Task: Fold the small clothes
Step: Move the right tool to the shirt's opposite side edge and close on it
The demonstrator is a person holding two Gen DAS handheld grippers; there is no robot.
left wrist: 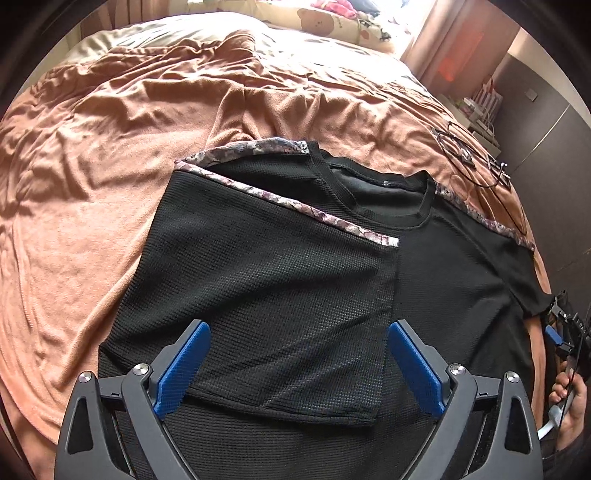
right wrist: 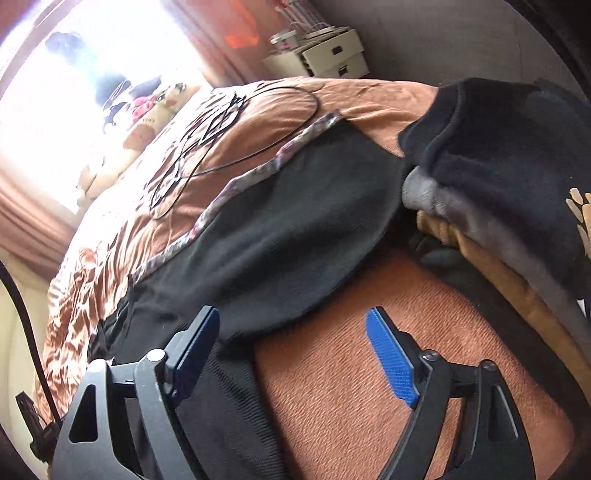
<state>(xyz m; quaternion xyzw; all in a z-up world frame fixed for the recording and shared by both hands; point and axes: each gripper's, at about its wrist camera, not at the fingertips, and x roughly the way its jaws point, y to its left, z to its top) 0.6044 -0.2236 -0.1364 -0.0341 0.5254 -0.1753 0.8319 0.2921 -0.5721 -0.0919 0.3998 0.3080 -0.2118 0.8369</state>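
Note:
A black T-shirt with patterned shoulder trim lies flat on the bed, neck away from me. Its left side is folded over onto the middle, its edge running down the chest. My left gripper hovers open above that folded panel, with nothing between its blue pads. In the right wrist view, the shirt's right sleeve spreads out on the blanket. My right gripper stands open at the sleeve's lower edge, one finger over black cloth and the other over the blanket. The right gripper also shows at the left wrist view's right edge.
A rumpled orange blanket covers the bed. A thin black cable loops beyond the right sleeve. A pile of folded clothes sits right of the sleeve. Bear-print pillows lie at the head. A hand holds the right gripper.

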